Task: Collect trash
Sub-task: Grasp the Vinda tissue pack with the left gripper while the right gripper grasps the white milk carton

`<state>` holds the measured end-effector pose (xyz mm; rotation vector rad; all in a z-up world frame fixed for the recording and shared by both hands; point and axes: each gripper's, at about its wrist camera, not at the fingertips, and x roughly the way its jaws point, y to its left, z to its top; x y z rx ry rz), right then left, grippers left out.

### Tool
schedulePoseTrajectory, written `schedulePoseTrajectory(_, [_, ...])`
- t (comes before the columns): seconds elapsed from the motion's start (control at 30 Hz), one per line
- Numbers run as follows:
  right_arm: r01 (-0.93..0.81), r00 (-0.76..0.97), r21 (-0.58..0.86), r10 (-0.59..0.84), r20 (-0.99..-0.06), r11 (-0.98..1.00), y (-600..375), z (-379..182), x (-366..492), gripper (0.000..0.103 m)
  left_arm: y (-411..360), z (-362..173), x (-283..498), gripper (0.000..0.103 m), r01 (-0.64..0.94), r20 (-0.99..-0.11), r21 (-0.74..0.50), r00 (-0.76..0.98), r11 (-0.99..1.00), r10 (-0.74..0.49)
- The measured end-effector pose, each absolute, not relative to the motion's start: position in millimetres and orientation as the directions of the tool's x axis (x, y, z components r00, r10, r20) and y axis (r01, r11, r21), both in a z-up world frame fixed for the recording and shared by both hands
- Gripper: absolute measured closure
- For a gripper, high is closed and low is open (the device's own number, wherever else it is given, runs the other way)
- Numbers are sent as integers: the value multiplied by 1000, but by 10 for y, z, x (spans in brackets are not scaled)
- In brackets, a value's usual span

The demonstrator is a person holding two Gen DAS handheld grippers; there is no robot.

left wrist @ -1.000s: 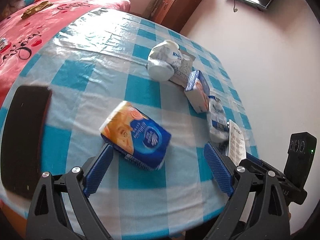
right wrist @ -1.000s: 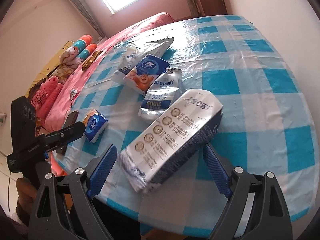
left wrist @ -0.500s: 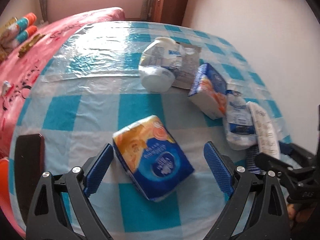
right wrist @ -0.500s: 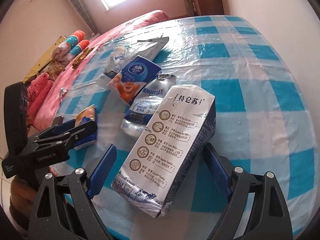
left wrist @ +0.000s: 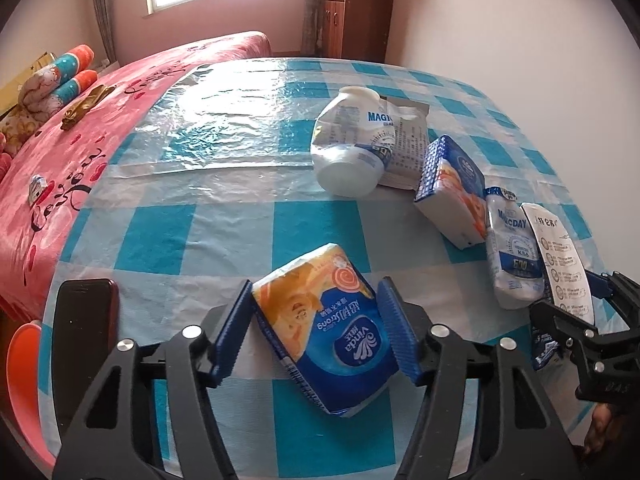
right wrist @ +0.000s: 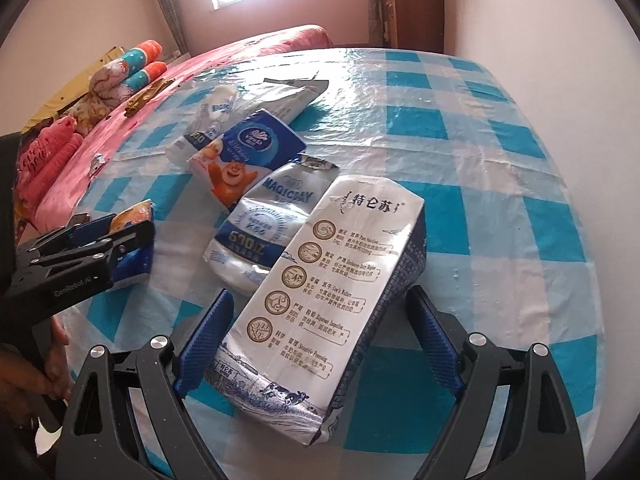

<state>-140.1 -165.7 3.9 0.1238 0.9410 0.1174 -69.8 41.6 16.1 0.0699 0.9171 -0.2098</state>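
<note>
Blue tissue pack [left wrist: 324, 332] gripped between left jaws, milk carton [right wrist: 320, 292] between parted right jaws

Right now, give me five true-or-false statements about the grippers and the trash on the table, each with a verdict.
1. The left gripper has its pads against the sides of the orange-and-blue tissue pack. True.
2. The right gripper is clamped flat on the milk carton. False: a gap shows at the right finger; it only straddles the carton.
3. A dark phone lies on the table left of the left gripper. True.
4. The MAGICDAY pouch lies beside the milk carton. True.
5. The white plastic bottle stands upright. False: it lies tipped on its side on the checked tablecloth.
</note>
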Motion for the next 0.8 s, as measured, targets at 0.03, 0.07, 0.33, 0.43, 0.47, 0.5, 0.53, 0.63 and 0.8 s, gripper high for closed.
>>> schedulePoseTrajectory(0.03, [-47,583,155,153,-798,987,-1669,37,-1401,16,425,162,-697,43,209,-793,-34,590,977,-154])
schedulePoseTrajectory(0.07, [-45,582,155,152,-799,987,-1673,40,-1405,16,448,168,-695,44,206,-791,-44,590,978,-160])
schedulePoseTrajectory(0.33, [-45,581,100,108,-807,994,-1675,68,-1451,38,570,177,-678,55,192,-787,-99,585,976,-195])
schedulePoseTrajectory(0.43, [-35,583,98,100,-806,995,-1709,79,-1467,41,598,179,-684,55,198,-787,-104,583,975,-203])
schedulePoseTrajectory(0.47, [-31,584,97,96,-806,995,-1719,76,-1469,42,604,179,-686,55,200,-786,-103,584,974,-203])
schedulePoseTrajectory(0.5, [-25,584,96,93,-807,995,-1736,72,-1469,42,610,179,-688,55,203,-786,-100,583,974,-203])
schedulePoseTrajectory(0.53, [-22,582,97,92,-808,995,-1750,65,-1466,42,611,178,-691,55,208,-788,-98,582,973,-203])
schedulePoseTrajectory(0.63, [-5,583,91,77,-809,996,-1784,58,-1465,42,621,182,-704,48,203,-795,-87,576,975,-191])
schedulePoseTrajectory(0.8, [7,590,114,88,-803,993,-1813,68,-1456,22,613,158,-770,24,185,-809,-48,570,982,-147])
